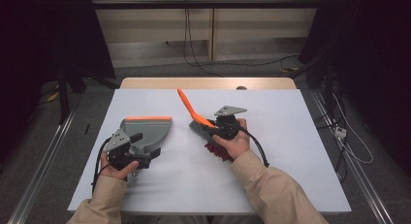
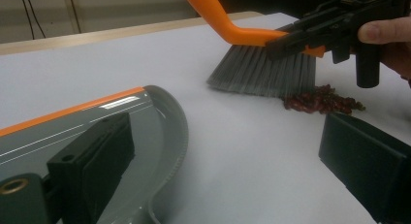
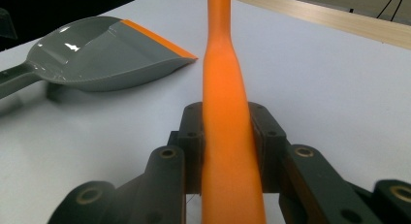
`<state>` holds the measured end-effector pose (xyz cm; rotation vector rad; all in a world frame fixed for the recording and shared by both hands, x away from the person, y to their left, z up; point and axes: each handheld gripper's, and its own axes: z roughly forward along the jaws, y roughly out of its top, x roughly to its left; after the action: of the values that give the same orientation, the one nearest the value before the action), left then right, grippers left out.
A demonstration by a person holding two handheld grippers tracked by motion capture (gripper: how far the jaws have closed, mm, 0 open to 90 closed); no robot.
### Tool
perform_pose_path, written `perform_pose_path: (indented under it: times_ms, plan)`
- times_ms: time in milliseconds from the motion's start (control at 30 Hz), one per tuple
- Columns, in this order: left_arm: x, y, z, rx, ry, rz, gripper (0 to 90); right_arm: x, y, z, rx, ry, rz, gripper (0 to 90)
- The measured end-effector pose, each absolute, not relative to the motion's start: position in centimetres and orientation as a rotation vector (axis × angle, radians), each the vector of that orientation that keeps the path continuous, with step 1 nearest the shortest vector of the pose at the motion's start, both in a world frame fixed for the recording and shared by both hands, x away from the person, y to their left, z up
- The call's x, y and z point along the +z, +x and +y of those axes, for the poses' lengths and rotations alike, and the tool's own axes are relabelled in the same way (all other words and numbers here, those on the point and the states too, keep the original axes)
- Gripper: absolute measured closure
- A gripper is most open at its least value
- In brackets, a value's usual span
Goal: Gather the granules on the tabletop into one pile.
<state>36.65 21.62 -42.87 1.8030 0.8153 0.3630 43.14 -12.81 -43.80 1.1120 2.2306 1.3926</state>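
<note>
Right gripper (image 1: 216, 128), clamped on the brush (image 1: 194, 112), stands at three o'clock from the dustpan (image 1: 148, 129), beside the open left gripper (image 1: 148, 156), beans (image 2: 322, 100) between.

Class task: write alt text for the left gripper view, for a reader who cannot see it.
A grey brush with an orange handle, held by the right gripper, rests its bristles beside a small pile of red beans on a white table. A grey dustpan with an orange edge lies nearby at left.

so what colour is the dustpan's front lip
Orange, on the grey dustpan; clearest in the right gripper view.
</note>
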Motion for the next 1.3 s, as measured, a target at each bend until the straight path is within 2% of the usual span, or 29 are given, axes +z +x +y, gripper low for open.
perform_pose_path:
  times_ms: [500, 733, 967, 1300]
  plan:
    - [-42.8, 36.6, 21.6, 0.366, 1.810, 0.810, 5.5, -42.8, 42.4, -12.8, 1.447, 1.143, 2.200, 71.4]
    - [-42.9, 36.7, 21.5, 0.363, 1.803, 0.813, 5.5, -42.5, 43.8, -11.9, 1.471, 1.161, 2.146, 71.3]
    - [-42.8, 36.7, 21.8, 0.365, 1.801, 0.816, 5.5, -43.5, 45.6, -10.3, 1.477, 1.189, 2.126, 71.4]
    - [-42.9, 36.7, 21.6, 0.365, 1.804, 0.810, 5.5, -43.9, 43.8, -10.6, 1.420, 1.158, 2.220, 71.4]
